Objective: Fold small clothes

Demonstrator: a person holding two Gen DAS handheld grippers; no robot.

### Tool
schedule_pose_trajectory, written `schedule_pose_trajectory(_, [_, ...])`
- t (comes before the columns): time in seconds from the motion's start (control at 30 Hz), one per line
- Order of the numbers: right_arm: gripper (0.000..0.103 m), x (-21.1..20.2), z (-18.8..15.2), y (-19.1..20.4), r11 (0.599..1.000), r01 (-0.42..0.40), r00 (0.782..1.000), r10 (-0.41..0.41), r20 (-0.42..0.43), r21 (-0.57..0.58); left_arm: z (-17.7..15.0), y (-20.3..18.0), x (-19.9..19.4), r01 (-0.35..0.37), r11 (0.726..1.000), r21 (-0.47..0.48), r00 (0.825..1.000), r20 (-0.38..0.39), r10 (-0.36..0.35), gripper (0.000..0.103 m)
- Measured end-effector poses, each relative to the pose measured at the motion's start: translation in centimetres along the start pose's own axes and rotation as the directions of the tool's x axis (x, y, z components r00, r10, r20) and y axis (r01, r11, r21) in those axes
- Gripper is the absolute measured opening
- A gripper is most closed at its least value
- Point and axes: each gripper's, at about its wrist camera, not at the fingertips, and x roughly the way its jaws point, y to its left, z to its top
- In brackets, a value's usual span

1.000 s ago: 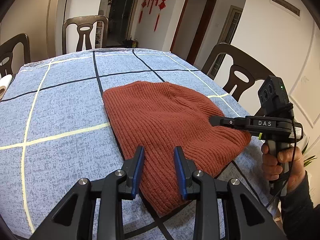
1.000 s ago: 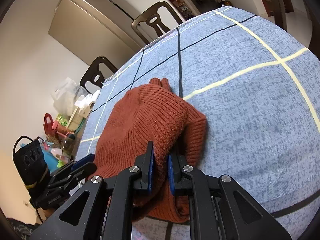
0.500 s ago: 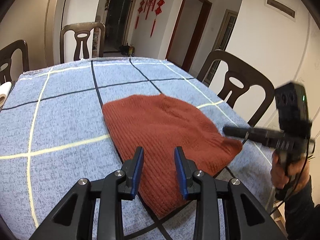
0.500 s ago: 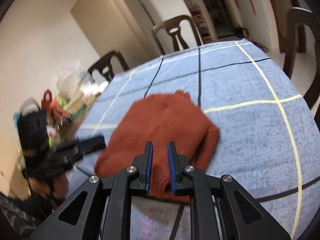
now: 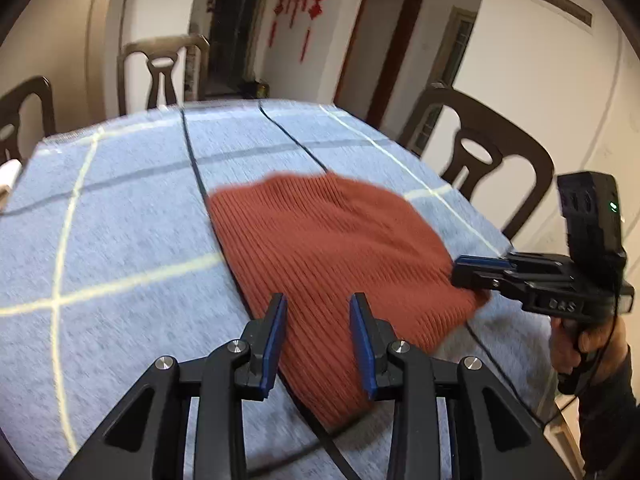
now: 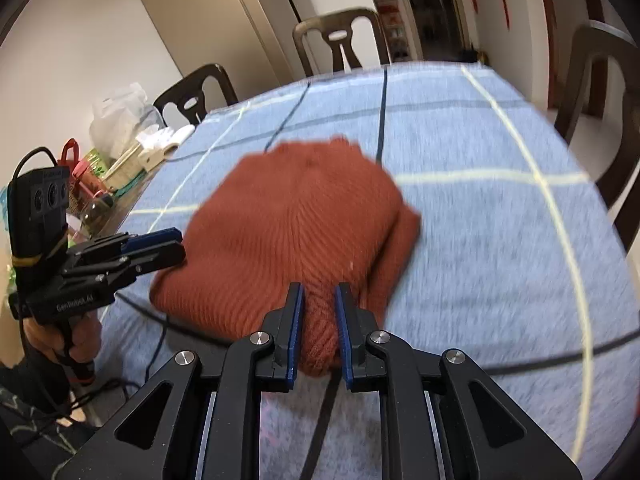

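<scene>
A: Beanie [image 5: 328, 256], rust-red ribbed knit, lies flat on the blue checked tablecloth [image 5: 120, 240], centre of the left wrist view, near edge at lower centre. Same hat in the right wrist view [image 6: 296, 232], mid-frame.

B: Grippers?

A: Left gripper [image 5: 318, 344] at lower centre of its own view, fingers apart, nothing between the pads, tips just over the hat's near edge. Can't tell if they touch the knit. It also shows at left of the right wrist view [image 6: 160, 246].

B: Right one?

A: Right gripper [image 6: 318, 328] at lower centre of its view, fingers a little apart with a bunch of the hat's edge between them. Pads look close to the fabric, but whether they pinch it I can't tell; frame is motion-blurred. In the left wrist view its tip [image 5: 466, 272] sits at the hat's right edge, mid-right of frame.

B: Step?

A: Looks like grasp setup before the fold. Hat seems unfolded apart from a doubled flap on its right side in the right wrist view.

B: Next move needs?

A: My guess: both sets of fingers clamp on the near edge, lift evenly, then carry it toward the far edge. Knit is thick and floppy, so a shallow bite could slip.

B: Anything else?

A: Wooden chairs [image 5: 492, 160] around the table, clutter [image 6: 120, 136] at upper left of the right wrist view.
</scene>
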Motion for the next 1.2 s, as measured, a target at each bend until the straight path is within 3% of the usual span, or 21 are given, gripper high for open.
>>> schedule_pose_trajectory(0.13, [0.017, 0.3, 2.4, -0.3, 0.999, 0.018, 0.997, -0.021, 0.073, 0.043, 2.2, 0.4, 0.6, -0.018, 1.000, -0.015, 0.999, 0.034, 0.019, 0.035])
schedule_pose_trajectory(0.2, [0.017, 1.5, 3.3, -0.7, 0.998, 0.019, 0.996, -0.024, 0.082, 0.062, 2.5, 0.3, 2.0, -0.042, 0.999, -0.014, 0.999, 0.016, 0.042, 0.035])
schedule_pose_trajectory(0.3, [0.017, 4.7, 3.5, -2.0, 0.991, 0.079, 0.997, -0.081, 0.013, 0.107, 1.9, 0.3, 4.4, -0.037, 0.999, -0.003, 0.998, -0.043, 0.036, 0.035])
schedule_pose_trajectory(0.6, [0.018, 4.3, 2.7, -2.9, 0.990, 0.043, 0.998, -0.049, 0.046, 0.137, 1.0, 0.3, 4.6, -0.036, 0.999, -0.002, 0.999, -0.036, 0.036, 0.035])
schedule_pose_trajectory(0.87, [0.020, -0.1, 0.6, 0.3, 0.999, 0.048, 0.996, -0.047, 0.075, -0.011, -1.3, -0.2, -0.2, 0.027, 1.000, -0.011, 1.000, -0.009, -0.027, 0.035])
schedule_pose_trajectory(1.0, [0.020, 1.3, -1.7, 0.1, 0.997, 0.073, 0.997, -0.073, -0.002, -0.038, -2.8, -0.2, 0.3, 0.016, 1.000, -0.016, 1.000, -0.022, -0.016, 0.038])
schedule_pose_trajectory(1.07, [0.020, 1.2, -1.9, -0.4, 0.999, 0.050, 0.999, -0.050, 0.014, 0.000, -2.5, 0.0, 0.5, 0.020, 0.999, -0.039, 0.999, -0.028, -0.021, 0.038])
schedule_pose_trajectory(1.2, [0.020, 1.0, -1.4, 0.5, 0.996, 0.082, 0.997, -0.082, 0.008, -0.034, -2.4, -0.5, 0.3, -0.002, 1.000, -0.019, 1.000, -0.030, 0.002, 0.038])
